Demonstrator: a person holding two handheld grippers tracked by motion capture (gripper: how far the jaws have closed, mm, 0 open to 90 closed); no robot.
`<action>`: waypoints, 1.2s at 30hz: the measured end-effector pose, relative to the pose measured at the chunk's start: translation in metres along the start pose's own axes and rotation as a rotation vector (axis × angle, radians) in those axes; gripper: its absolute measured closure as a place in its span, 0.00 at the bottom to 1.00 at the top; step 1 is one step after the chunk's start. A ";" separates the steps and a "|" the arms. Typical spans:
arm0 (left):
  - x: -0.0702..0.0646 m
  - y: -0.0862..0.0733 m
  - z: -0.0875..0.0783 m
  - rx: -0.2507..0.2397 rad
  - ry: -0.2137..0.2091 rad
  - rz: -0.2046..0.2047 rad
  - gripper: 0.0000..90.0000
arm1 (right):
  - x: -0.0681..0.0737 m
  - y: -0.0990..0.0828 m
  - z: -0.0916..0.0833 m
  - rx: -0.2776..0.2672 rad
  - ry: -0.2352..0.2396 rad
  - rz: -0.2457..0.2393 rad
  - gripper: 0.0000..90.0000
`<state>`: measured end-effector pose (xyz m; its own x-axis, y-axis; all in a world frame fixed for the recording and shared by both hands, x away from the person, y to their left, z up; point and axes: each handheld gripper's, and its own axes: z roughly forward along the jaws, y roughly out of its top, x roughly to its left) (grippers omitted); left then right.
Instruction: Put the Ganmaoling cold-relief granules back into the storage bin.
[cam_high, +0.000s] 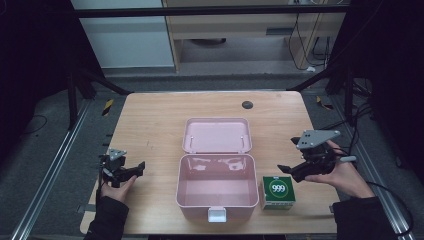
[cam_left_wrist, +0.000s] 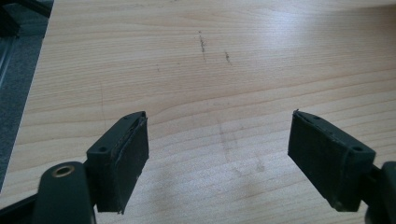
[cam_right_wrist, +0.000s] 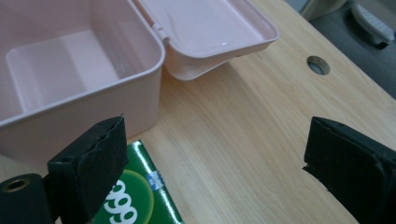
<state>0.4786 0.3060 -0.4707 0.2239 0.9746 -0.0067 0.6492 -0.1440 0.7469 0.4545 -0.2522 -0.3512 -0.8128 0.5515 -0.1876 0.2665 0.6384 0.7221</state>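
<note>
An open pink plastic box (cam_high: 218, 159) stands mid-table, its lid (cam_high: 217, 135) folded back flat behind it, and its inside looks empty. A small green carton marked 999 (cam_high: 278, 191) sits on the table just right of the box. My right gripper (cam_high: 287, 172) hovers over the carton's right side with its jaws wide apart and nothing between them. In the right gripper view, the right gripper (cam_right_wrist: 217, 121) looks over the carton (cam_right_wrist: 140, 196) toward the box wall (cam_right_wrist: 116, 93). At the table's left, my left gripper (cam_high: 137, 169) is open over bare wood. Its jaws are empty in its own view (cam_left_wrist: 219, 114).
The wooden table (cam_high: 150, 120) has a round cable hole (cam_high: 247, 104) near its far edge. Metal frame rails run along both sides of the table on the floor. A cabinet and cables stand beyond the far edge.
</note>
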 end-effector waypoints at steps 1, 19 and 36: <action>0.000 0.000 0.000 0.000 0.000 0.000 0.22 | 0.001 0.000 0.001 0.007 0.006 -0.005 0.06; -0.001 0.000 0.000 0.005 0.003 0.009 0.22 | 0.020 -0.006 0.013 0.134 0.117 -0.114 0.05; 0.000 0.000 0.000 0.008 0.005 0.016 0.22 | 0.034 -0.014 0.032 0.251 0.203 -0.170 0.04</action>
<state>0.4786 0.3055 -0.4709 0.2308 0.9730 0.0085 0.6512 -0.1610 0.7416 0.4397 -0.2248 -0.3892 -0.9359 0.3244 -0.1372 0.2168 0.8375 0.5016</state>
